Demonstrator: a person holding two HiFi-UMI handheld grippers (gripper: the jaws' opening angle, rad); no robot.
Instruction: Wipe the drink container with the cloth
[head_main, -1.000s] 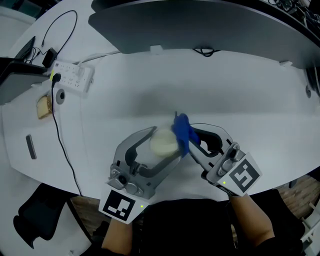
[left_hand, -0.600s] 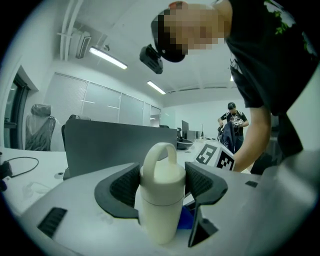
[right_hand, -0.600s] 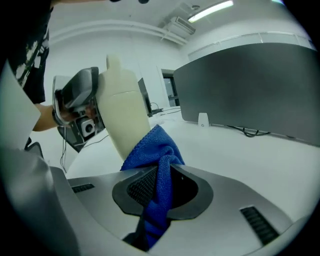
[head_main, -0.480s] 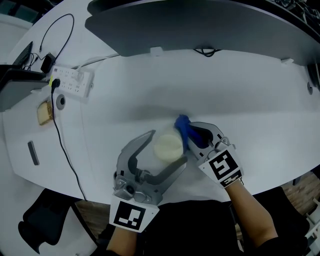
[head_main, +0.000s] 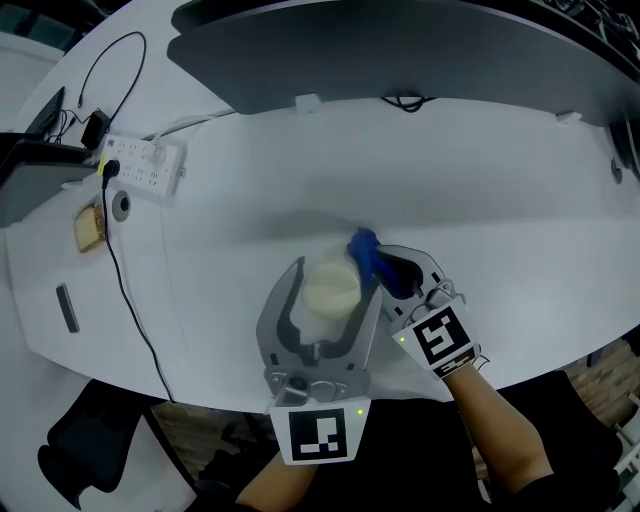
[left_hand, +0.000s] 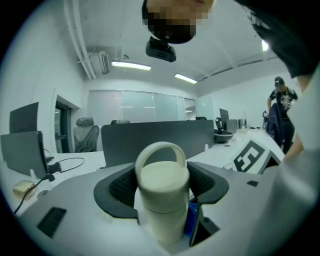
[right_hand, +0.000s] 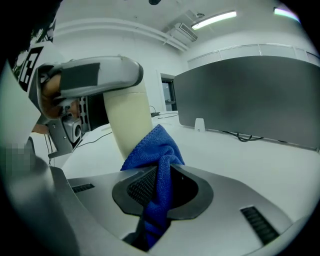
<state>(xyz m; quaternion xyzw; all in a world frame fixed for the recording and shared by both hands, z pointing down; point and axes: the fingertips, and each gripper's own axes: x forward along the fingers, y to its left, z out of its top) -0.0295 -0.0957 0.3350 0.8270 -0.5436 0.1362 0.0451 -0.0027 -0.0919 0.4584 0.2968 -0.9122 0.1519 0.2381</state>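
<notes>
From the head view I see only the round cream top of the container. It stands on the white table close to the near edge, inside the fork of the left gripper. The left gripper view adds a smooth, matt cylinder with a lid seam and an arched loop handle on top. Its base is hidden behind the gripper's grey body.

The left jaws stand wide, one on each side of the container, and have just been opening. The ribbed black pads sit just beside its wall, and I can't see them squeezing it.

The right gripper comes in from the right with its jaws pinched tight on the cloth. This is a blue, nubbly microfibre piece, bunched into a fold. Its upper end fans out above the pads and its tail hangs down into the throat, out of sight. In the right gripper view the cloth lies against the lower part of the container, apparently touching. In the head view it is only a small blue tuft at the container's far right side, and in the left gripper view just a blue sliver low on the right.

The right gripper view also shows one left jaw crossing the container's upper part, so the lid is cut off there.

Only the head view shows the power strip, at the table's far left. The dark partition runs along the back.
</notes>
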